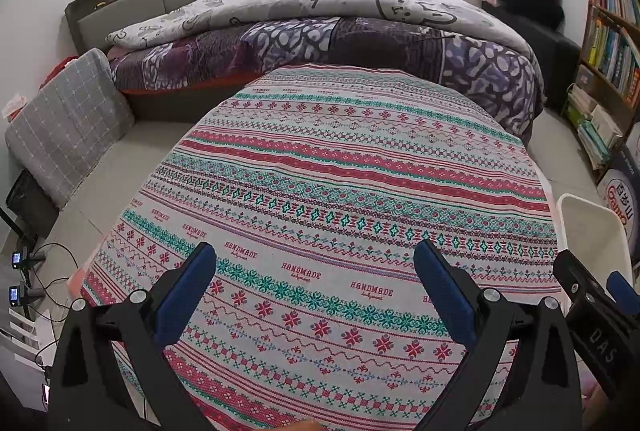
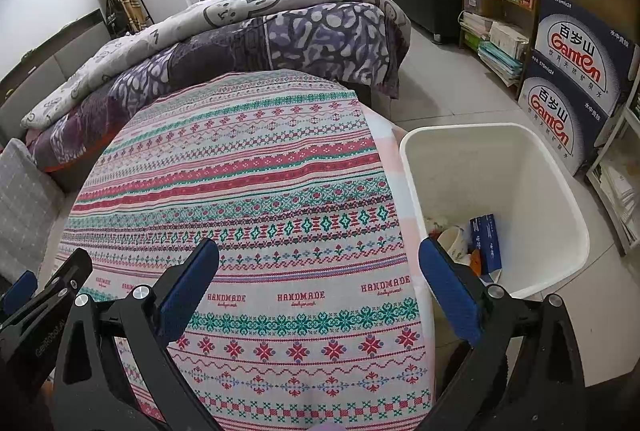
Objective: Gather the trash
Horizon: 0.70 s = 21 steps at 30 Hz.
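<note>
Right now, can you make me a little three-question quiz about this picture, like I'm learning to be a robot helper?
1. True or false: the white trash bin stands on the floor beside the patterned tablecloth.
2. Which of these lies inside the bin? A) a dark blue box B) a shoe C) a banana
3. Fill in: both the left gripper and the right gripper are ____ and hold nothing.

Key:
1. True.
2. A, the dark blue box, next to some crumpled white trash.
3. Open.
</note>
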Tool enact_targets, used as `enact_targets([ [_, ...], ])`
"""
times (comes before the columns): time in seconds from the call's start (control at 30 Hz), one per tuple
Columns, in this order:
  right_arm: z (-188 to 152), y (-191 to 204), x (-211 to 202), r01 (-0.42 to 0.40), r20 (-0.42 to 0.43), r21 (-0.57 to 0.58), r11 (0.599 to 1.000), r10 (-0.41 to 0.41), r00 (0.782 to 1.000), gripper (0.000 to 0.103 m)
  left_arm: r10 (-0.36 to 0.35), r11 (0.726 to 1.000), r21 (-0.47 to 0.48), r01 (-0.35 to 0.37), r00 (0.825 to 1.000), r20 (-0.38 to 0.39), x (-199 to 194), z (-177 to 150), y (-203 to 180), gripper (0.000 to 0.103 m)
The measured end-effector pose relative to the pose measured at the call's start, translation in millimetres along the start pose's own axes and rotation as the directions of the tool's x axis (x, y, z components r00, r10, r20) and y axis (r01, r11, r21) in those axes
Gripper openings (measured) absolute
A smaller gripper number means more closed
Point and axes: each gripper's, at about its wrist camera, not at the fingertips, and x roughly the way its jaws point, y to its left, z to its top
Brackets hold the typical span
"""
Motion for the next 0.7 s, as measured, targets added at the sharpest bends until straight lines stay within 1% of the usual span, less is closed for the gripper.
enact_targets([
  [0.7, 0.4, 2.1, 2.3, -0.009, -0.026, -0.005, 1.0, 0.009, 1.0, 0.096, 0.01, 1.0, 0.013, -0.01, 1.0, 0.001, 1.7, -1.4, -0.1, 0.096],
])
